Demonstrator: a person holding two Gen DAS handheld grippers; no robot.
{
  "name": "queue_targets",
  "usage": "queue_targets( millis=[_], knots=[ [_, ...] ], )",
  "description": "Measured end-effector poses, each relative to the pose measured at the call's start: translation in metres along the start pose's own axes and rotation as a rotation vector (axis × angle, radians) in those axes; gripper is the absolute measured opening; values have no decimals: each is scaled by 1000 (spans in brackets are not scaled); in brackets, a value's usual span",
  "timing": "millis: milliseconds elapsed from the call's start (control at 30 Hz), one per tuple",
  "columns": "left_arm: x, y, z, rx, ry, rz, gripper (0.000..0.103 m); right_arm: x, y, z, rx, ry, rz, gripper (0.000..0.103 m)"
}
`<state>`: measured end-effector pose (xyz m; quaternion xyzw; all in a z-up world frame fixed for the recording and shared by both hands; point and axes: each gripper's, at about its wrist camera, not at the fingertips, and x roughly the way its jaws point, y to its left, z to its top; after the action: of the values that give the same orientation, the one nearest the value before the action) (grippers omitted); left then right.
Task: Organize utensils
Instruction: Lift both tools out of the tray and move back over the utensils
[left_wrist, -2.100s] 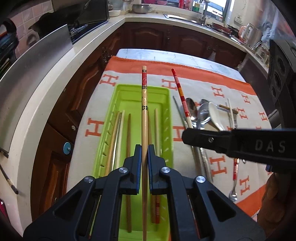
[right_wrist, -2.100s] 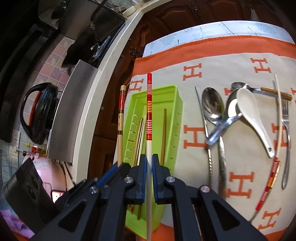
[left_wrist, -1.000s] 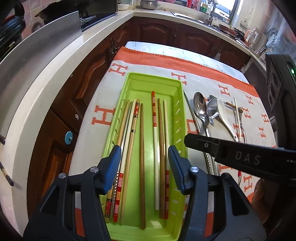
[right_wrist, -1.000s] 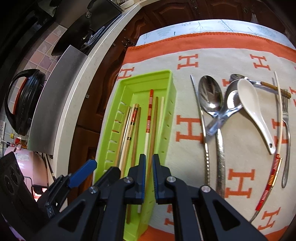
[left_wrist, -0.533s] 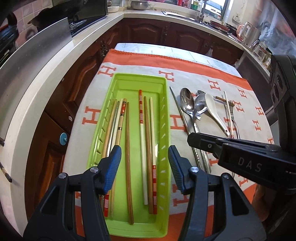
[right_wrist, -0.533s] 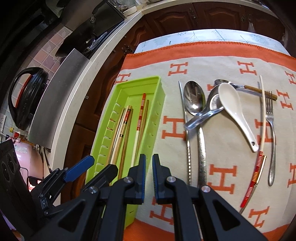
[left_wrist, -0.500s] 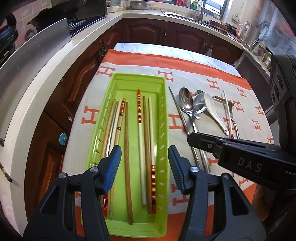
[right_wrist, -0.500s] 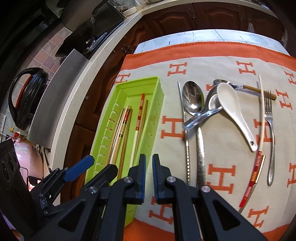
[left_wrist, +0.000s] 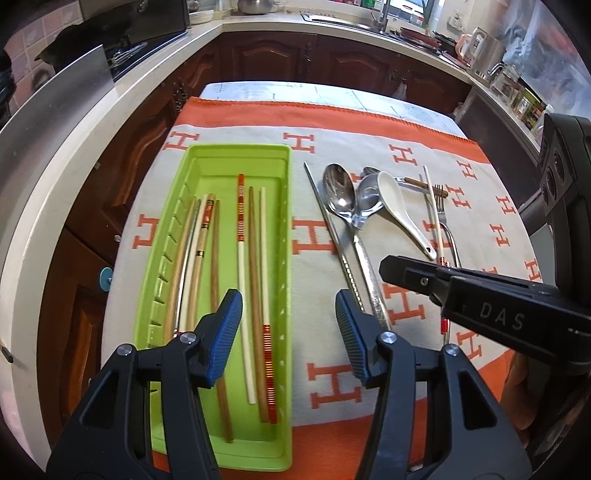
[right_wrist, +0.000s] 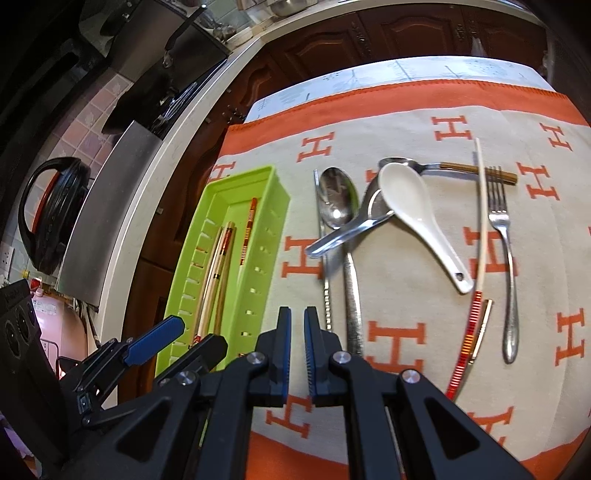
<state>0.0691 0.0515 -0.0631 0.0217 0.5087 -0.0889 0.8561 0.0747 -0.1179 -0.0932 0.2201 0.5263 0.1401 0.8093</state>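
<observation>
A green tray (left_wrist: 173, 236) left of centre holds wooden, cream and red-striped chopsticks (left_wrist: 241, 236) lying lengthwise. The left gripper (left_wrist: 288, 332) hangs wide open and empty; the right gripper (right_wrist: 294, 350) has its jaws nearly together, gripping nothing.

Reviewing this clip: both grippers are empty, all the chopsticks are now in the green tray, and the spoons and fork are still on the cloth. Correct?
Not quite. One red-banded chopstick still lies on the cloth beside the fork, outside the green tray, as the right wrist view shows. The rest holds.
</observation>
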Motion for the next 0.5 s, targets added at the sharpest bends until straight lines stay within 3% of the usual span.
queue_targets(
  millis=[500],
  knots=[
    [7, -28, 4, 35, 33, -18, 49, -15, -35, -2, 44, -36, -1, 7]
  ],
)
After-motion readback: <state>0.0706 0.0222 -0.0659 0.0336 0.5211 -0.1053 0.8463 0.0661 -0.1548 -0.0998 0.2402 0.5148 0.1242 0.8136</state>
